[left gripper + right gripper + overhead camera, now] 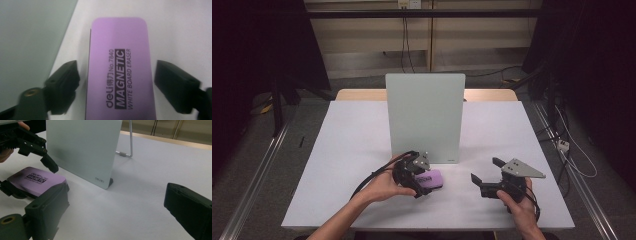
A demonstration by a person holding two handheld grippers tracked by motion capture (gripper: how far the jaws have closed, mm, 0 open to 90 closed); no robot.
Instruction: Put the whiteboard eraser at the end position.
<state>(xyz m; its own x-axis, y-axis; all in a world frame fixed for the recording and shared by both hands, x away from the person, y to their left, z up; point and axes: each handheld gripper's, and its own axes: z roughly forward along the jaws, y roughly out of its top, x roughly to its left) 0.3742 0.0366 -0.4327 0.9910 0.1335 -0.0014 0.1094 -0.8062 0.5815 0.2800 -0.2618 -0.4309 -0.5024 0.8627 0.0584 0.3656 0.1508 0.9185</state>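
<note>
While left gripper (424, 181) straddles purple eraser (120, 67) unclenched at whiteboard's (424, 117) 6 o'clock, right gripper (487, 170) idles agape; next: clamp eraser

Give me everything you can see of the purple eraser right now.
The purple eraser is a flat rounded-corner block, with a smooth plastic-looking top printed "deli No.7840 MAGNETIC WHITE BOARD ERASER" and a dark underlayer at its edge. It lies flat on the white table, just in front of the upright whiteboard. The left gripper straddles it with jaws open, a gap showing on each side, so nothing grips it.
</note>
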